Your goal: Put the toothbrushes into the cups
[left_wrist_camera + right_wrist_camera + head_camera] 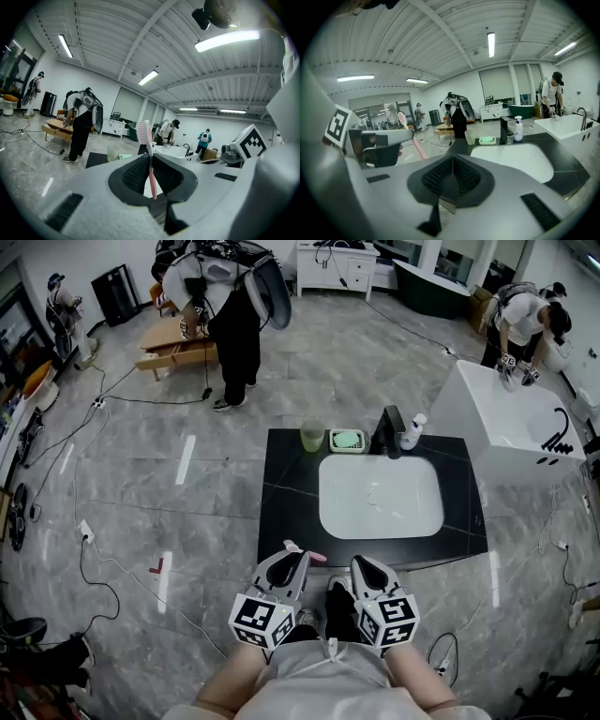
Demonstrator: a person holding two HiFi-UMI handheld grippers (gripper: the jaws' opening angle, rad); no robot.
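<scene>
A pink toothbrush point(150, 154) stands upright between the pads of my left gripper point(151, 161), which is shut on it, bristle head up. In the head view the left gripper point(292, 557) hovers just before the near edge of the black countertop point(286, 484), and the toothbrush point(309, 553) pokes out of it. My right gripper point(364, 565) sits beside it, and its pads point(440, 176) meet with nothing between them. A pale green cup point(311, 437) stands at the far edge of the countertop, left of the basin. The right gripper view also shows the cup point(469, 137) and the toothbrush point(419, 149).
A white sink point(323, 493) fills the middle of the countertop. Behind it are a green soap dish point(346, 440), a black faucet point(388, 432) and a soap bottle point(412, 432). A white tub point(506, 423) stands at the right. People work further back. Cables cross the floor.
</scene>
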